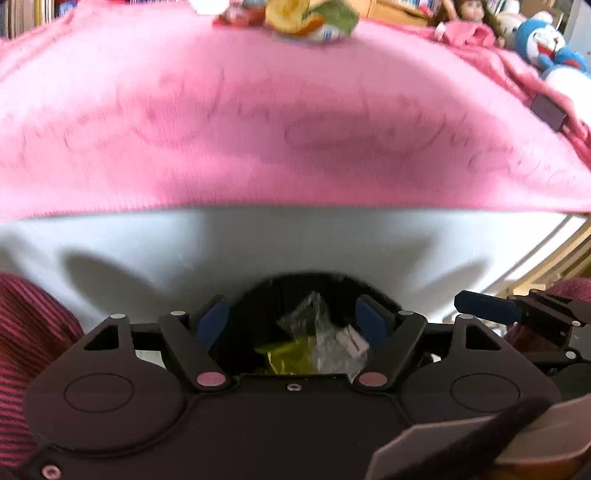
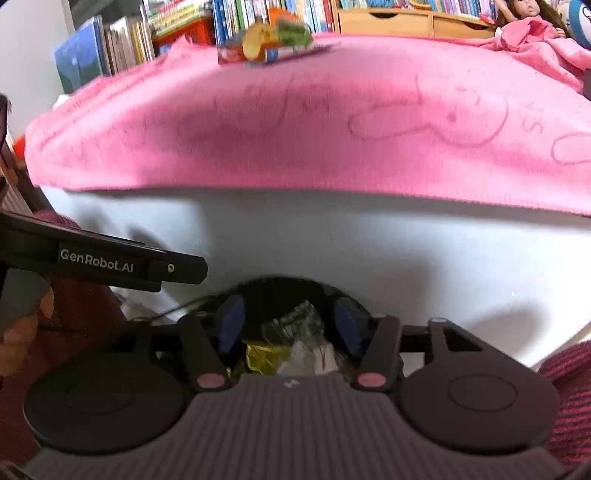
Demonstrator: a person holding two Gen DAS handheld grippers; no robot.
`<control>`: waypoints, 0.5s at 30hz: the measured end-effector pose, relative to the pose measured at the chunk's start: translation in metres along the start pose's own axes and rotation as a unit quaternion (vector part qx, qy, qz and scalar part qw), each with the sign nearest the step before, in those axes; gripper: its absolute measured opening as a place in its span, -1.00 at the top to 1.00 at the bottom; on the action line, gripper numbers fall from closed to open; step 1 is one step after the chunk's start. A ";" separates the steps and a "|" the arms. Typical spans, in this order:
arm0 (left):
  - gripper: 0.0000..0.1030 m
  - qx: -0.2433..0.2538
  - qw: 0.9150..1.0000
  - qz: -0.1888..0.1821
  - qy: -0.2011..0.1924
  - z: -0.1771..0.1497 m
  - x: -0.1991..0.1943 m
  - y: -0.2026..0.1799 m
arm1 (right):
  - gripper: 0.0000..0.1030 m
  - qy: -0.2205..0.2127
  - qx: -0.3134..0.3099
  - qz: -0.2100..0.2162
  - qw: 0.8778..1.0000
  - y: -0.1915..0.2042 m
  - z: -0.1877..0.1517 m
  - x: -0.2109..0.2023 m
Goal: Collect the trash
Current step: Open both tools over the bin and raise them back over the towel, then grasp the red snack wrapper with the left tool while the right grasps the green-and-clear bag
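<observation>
Both grippers, left gripper and right gripper, stood released over the black bin, gripping nothing; clear and yellow wrappers lay inside it. I judged the far trash pile risky: the pink blanket could snag or slide under a reach. Plush toys sat far right, books beyond.
</observation>
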State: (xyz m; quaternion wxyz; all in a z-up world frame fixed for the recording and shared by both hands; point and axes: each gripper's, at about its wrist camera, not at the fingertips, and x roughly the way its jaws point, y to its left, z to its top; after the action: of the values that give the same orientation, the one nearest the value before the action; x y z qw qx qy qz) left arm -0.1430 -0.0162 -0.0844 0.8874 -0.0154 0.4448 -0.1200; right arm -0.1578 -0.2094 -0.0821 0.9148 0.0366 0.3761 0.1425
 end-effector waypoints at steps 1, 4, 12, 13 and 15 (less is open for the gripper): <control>-0.48 0.002 1.000 -0.002 -0.011 0.003 -0.006 -0.001 | -0.52 -0.006 -0.001 0.002 1.000 0.000 0.002 -0.003; -0.52 0.007 0.999 -0.010 -0.045 0.011 -0.025 -0.002 | -0.61 -0.030 -0.013 0.007 0.999 -0.001 0.010 -0.016; -0.59 -0.003 0.992 -0.005 -0.129 0.044 -0.063 0.007 | -0.64 -0.098 -0.022 0.007 0.995 -0.005 0.047 -0.040; -0.59 -0.004 0.991 0.003 -0.133 0.049 -0.062 0.009 | -0.64 -0.106 -0.025 0.002 0.994 -0.005 0.052 -0.040; -0.59 -0.007 0.990 0.018 -0.143 0.060 -0.063 0.012 | -0.64 -0.119 -0.031 -0.010 0.992 -0.005 0.063 -0.038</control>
State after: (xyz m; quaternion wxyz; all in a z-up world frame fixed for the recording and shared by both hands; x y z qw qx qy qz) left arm -0.1290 0.0053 0.0001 0.9436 -0.0303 0.3148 -0.0977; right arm -0.1384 -0.2230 -0.0124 0.9551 0.0216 0.2605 0.1396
